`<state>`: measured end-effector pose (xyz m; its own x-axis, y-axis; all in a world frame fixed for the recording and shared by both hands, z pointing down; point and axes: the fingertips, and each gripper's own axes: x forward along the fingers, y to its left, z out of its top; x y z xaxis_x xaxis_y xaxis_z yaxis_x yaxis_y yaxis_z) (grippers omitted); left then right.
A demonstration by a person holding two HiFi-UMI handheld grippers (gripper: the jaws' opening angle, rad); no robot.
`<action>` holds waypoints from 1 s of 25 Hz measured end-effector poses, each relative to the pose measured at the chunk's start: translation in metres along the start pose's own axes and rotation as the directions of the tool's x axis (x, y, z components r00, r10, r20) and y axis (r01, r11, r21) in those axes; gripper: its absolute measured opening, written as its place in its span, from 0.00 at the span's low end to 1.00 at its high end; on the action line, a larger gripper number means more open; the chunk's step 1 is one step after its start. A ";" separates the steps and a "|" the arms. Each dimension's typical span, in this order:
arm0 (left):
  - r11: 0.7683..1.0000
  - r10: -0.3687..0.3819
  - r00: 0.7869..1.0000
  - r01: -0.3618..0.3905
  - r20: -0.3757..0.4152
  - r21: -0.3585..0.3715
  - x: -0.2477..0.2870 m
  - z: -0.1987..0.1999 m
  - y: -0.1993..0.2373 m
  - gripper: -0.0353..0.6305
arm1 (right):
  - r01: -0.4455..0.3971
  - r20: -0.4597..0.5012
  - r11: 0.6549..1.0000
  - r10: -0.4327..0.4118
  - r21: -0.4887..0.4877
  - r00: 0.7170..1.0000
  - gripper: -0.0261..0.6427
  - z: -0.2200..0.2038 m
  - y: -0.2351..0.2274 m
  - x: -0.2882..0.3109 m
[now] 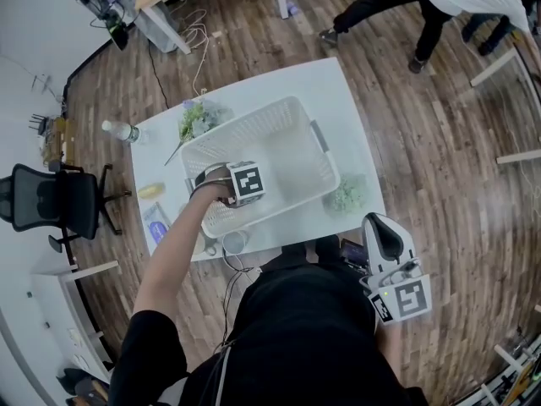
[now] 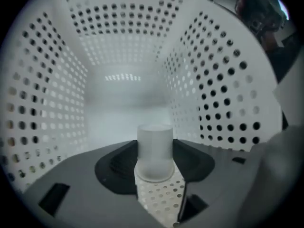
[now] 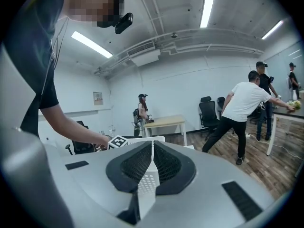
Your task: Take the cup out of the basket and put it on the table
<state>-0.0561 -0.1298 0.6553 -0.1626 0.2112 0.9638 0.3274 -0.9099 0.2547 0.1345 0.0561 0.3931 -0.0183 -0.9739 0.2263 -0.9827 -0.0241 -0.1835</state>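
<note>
White perforated basket sits on the table. Inside it we find the frosted cup upright on the basket floor, between the spread jaws of the left gripper. We record the right gripper pressed together, empty, off the table.

The white table carries a perforated basket, a bottle and green plants.
</note>
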 end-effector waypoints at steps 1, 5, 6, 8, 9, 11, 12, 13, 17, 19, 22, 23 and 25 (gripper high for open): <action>0.999 0.040 0.997 -0.039 0.070 -0.014 -0.017 0.009 0.004 0.41 | -0.012 0.001 1.000 0.012 -0.002 1.000 0.09 0.001 0.002 0.002; 0.974 0.216 0.936 -0.189 0.278 -0.123 -0.092 0.022 0.017 0.41 | -0.064 0.009 0.998 0.064 -0.012 0.998 0.08 0.005 0.008 0.010; 0.966 0.246 0.911 -0.204 0.330 -0.155 -0.109 0.023 0.015 0.41 | -0.080 0.010 0.997 0.080 -0.015 0.997 0.08 0.005 0.010 0.013; 0.948 0.305 0.848 -0.226 0.433 -0.225 -0.143 0.027 0.009 0.41 | -0.114 0.010 0.993 0.114 -0.020 0.993 0.08 0.005 0.012 0.016; 0.936 0.337 0.814 -0.234 0.473 -0.264 -0.158 0.026 0.006 0.41 | -0.131 0.010 0.991 0.132 -0.022 0.991 0.09 0.005 0.013 0.018; 0.901 0.416 0.739 -0.259 0.530 -0.347 -0.185 0.018 0.003 0.41 | -0.167 0.011 0.986 0.167 -0.027 0.986 0.08 0.005 0.015 0.023; 0.879 0.462 0.697 -0.278 0.548 -0.388 -0.196 0.012 0.004 0.41 | -0.186 0.011 0.982 0.187 -0.030 0.982 0.09 0.005 0.017 0.025; 0.852 0.511 0.654 -0.299 0.558 -0.430 -0.206 0.004 0.005 0.41 | -0.206 0.009 0.978 0.207 -0.033 0.978 0.08 0.005 0.019 0.027; 0.738 0.666 0.532 -0.371 0.522 -0.563 -0.229 -0.038 0.014 0.41 | -0.268 -0.003 0.962 0.268 -0.051 0.963 0.08 0.010 0.032 0.036; 0.715 0.692 0.496 -0.364 0.526 -0.597 -0.243 -0.050 0.007 0.41 | -0.284 0.000 0.957 0.284 -0.058 0.959 0.08 0.016 0.036 0.038; 0.697 0.714 0.397 -0.325 0.577 -0.639 -0.275 -0.051 -0.020 0.41 | -0.301 0.002 0.952 0.301 -0.060 0.954 0.09 0.018 0.035 0.039; 0.693 0.720 0.355 -0.308 0.597 -0.653 -0.285 -0.049 -0.032 0.41 | -0.305 0.001 0.951 0.306 -0.059 0.952 0.08 0.017 0.034 0.039; 0.685 0.728 0.264 -0.269 0.633 -0.677 -0.301 -0.042 -0.057 0.41 | -0.317 -0.004 0.947 0.318 -0.056 0.948 0.09 0.014 0.034 0.039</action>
<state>-0.0650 -0.1560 0.3474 0.7843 -0.3809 0.4897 -0.3618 -0.9220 -0.1377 0.1031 0.0137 0.3824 -0.3303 -0.9302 0.1602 -0.9348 0.2989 -0.1916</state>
